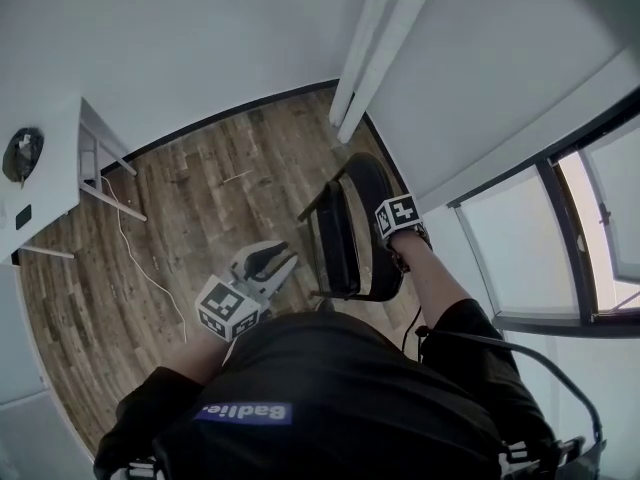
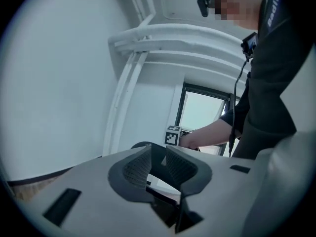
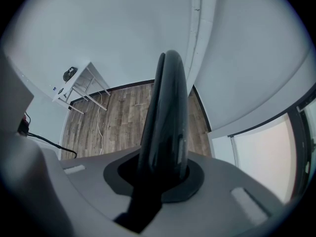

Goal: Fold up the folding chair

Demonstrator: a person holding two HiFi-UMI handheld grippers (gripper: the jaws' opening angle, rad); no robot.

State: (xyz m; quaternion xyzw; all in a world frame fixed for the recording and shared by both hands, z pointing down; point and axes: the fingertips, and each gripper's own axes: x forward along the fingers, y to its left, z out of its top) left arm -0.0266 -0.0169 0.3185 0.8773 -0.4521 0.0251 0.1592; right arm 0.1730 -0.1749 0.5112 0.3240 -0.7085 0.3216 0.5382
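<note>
Right claw (image 3: 163, 168) down, clamping chair (image 3: 168, 102); left claw (image 2: 159, 156) level, parted.

**Three cameras set around the folding chair (image 1: 350, 233): one overhead, one on each claw.**

The head view looks steeply down on the chair from above and behind, over the person's torso (image 1: 330, 388). It takes in the left claw (image 1: 280, 260), the right claw (image 1: 400, 236), the wood floor (image 1: 200, 208) beyond the chair and the white counter (image 1: 45, 183) far to its left. The right gripper view sits hard against the chair's top edge and looks down along it to the same floor and counter. The left gripper view, held off to the chair's left, faces roughly level toward the right claw, the window (image 2: 205, 112) and the torso.
</note>
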